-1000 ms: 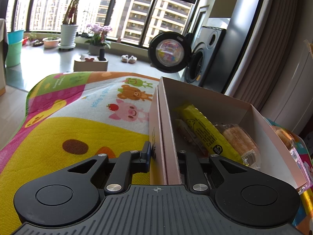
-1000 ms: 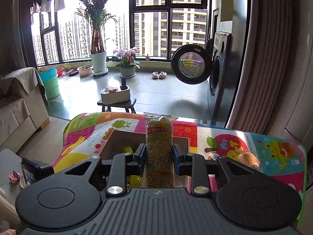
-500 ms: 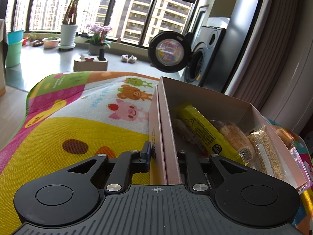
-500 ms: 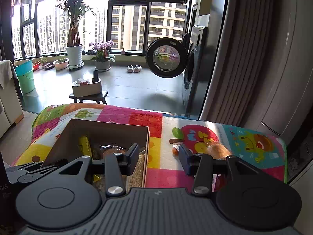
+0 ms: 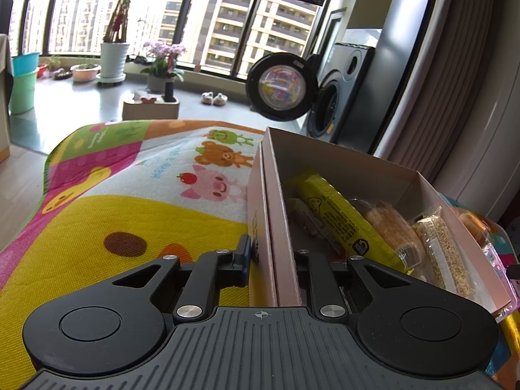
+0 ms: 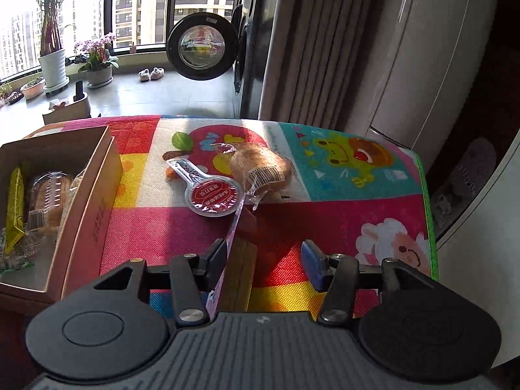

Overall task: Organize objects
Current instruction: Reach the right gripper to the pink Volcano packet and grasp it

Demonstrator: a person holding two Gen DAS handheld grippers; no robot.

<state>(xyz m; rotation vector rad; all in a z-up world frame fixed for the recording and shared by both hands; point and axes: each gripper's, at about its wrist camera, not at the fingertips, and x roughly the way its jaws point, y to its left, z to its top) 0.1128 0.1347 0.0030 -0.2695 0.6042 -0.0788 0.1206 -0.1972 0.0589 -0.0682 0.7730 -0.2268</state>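
Since a second ago the right tongs (image 6: 265, 261) have let go of the grain bar (image 5: 443, 256), which now lies in the box (image 5: 276, 214) at the right of the left view, and they stand apart over a packet edge low in the right view. Left tongs (image 5: 269, 256) stay clamped on the box wall. Only the right view shows what is left on the tabletop (image 6: 341, 214): a bun (image 6: 260, 167) and red-lidded spoon pack (image 6: 211, 196), mid-frame. Probably those go next.
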